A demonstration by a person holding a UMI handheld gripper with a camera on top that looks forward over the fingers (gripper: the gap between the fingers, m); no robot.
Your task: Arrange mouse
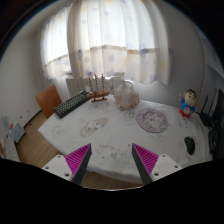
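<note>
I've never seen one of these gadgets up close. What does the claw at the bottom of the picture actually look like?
The claw has two fingers, each with a light grey or white outer body and a bright magenta pad on its inner face. The pads look ribbed with fine stripes and taper toward the tips. No cables, markings or sleeves show in this view.

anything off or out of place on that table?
Nothing stands out. The mouse sits upright near the table edge, beyond the open fingers of the gripper; nothing looks spilled or tipped.
</note>
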